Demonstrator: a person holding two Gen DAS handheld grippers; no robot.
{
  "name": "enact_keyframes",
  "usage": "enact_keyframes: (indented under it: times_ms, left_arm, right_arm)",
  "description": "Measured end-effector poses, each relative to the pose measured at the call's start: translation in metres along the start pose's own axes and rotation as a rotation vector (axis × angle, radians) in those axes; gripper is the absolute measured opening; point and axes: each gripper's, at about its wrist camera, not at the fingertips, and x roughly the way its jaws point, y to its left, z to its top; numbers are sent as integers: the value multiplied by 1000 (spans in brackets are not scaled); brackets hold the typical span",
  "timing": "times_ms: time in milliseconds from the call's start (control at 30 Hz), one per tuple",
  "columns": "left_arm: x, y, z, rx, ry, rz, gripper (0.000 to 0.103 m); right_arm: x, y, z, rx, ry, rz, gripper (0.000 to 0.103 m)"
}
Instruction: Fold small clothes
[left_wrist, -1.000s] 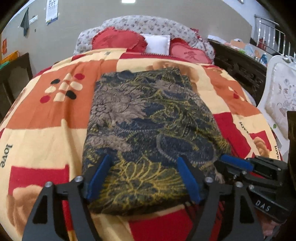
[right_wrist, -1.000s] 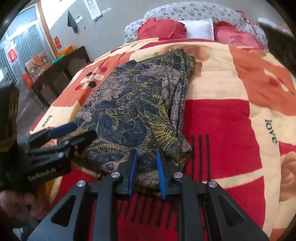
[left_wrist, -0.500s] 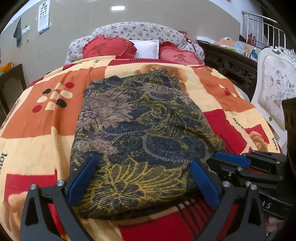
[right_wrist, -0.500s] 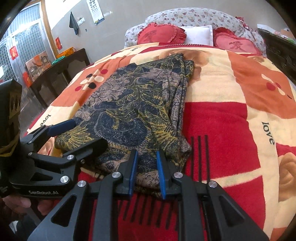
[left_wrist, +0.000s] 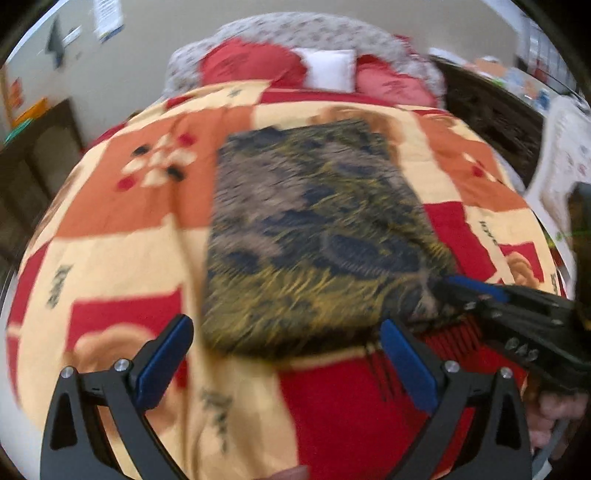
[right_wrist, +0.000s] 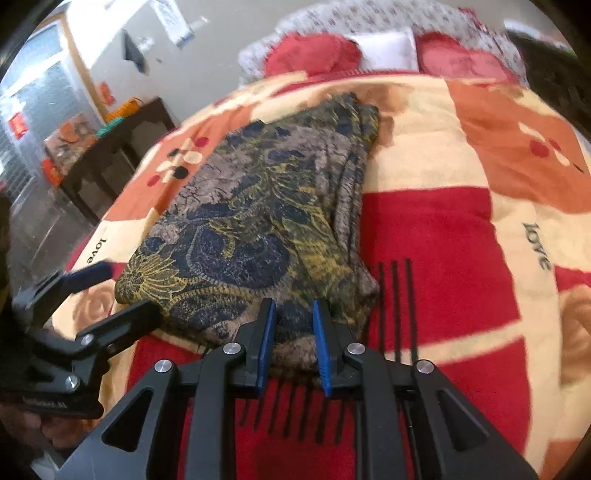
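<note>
A folded dark garment (left_wrist: 314, 236) with a navy, grey and yellow floral print lies flat on the bed; it also shows in the right wrist view (right_wrist: 266, 229). My left gripper (left_wrist: 284, 354) is open wide and empty, just short of the garment's near edge. My right gripper (right_wrist: 293, 332) is nearly shut, its blue pads pinching the garment's near right corner. It shows from the side in the left wrist view (left_wrist: 476, 291), and the left gripper shows at the left of the right wrist view (right_wrist: 107, 291).
The bed carries a red, orange and cream blanket (right_wrist: 461, 229) with "love" lettering. Red and white pillows (left_wrist: 325, 66) lie at the headboard. A dark wooden cabinet (right_wrist: 110, 155) stands left of the bed, dark furniture (left_wrist: 491, 114) and a white chair (left_wrist: 561, 158) right.
My left gripper has pulled back off the garment and swung left, opening wider; its view is motion-blurred. My right gripper stays clamped on the corner.
</note>
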Motion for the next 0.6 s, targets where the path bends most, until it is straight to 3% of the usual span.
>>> enact_keyframes:
  times_ms: [100, 233, 433, 500, 600]
  left_arm:
    - [-17, 5, -5, -36, -4, 7, 103]
    - [-25, 1, -11, -23, 0, 12, 103]
    - [-27, -8, -12, -5, 15, 5, 103]
    - [-27, -9, -11, -11, 22, 5, 103]
    - [-28, -8, -9, -25, 24, 7, 103]
  right_arm:
    - [-32, 9, -1, -22, -16, -112, 22]
    - [-63, 13, -14, -68, -27, -168, 22]
    - [-99, 14, -32, -72, -51, -180, 23]
    - [-109, 15, -33, -72, -62, -184, 33]
    - [-116, 19, -31, -85, -67, -172, 39]
